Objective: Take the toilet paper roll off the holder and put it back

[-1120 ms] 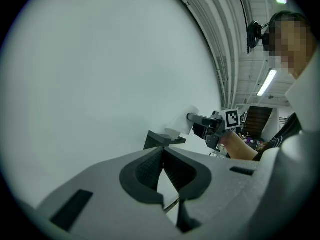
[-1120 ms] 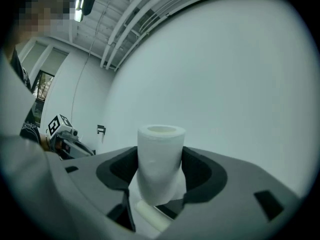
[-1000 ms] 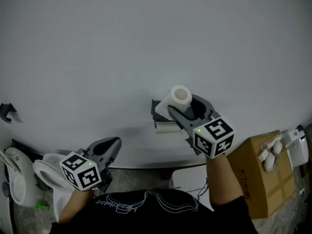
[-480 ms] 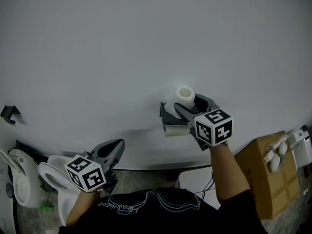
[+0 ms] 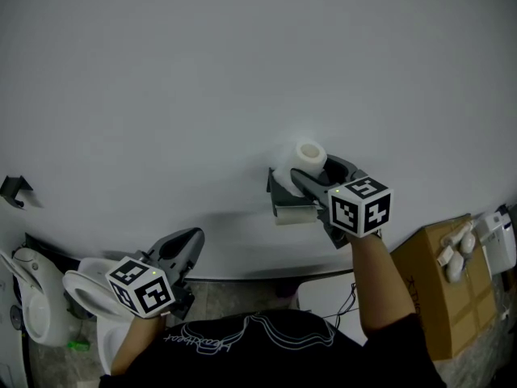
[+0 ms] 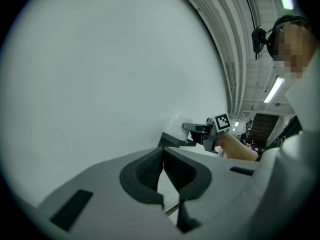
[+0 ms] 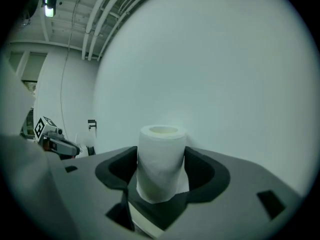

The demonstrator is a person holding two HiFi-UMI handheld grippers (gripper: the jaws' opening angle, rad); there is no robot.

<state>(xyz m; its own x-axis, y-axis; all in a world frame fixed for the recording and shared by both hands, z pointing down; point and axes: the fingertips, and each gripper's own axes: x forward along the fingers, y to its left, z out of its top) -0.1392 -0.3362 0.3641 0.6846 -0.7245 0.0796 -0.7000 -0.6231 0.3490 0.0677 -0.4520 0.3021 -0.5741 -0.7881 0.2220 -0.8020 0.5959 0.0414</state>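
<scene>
The white toilet paper roll (image 5: 307, 157) stands upright, its core opening facing up, between the jaws of my right gripper (image 5: 317, 172), which is shut on it. In the right gripper view both jaws press the sides of the roll (image 7: 161, 159). The roll's lower end sits at the dark grey wall holder (image 5: 281, 194), with a white sheet (image 7: 145, 227) hanging below it. Low at the left, my left gripper (image 5: 192, 239) is shut and empty, pointing at the wall. The left gripper view shows its tips (image 6: 163, 156) together.
A plain white wall fills most of the view. A white toilet bowl (image 5: 79, 283) sits lower left, with a small black bracket (image 5: 14, 187) on the wall above it. A cardboard box (image 5: 436, 293) with white items on top stands lower right.
My right gripper has brought the roll down a little, closer onto the holder, then held nearly still. My left gripper has shifted slightly sideways.
</scene>
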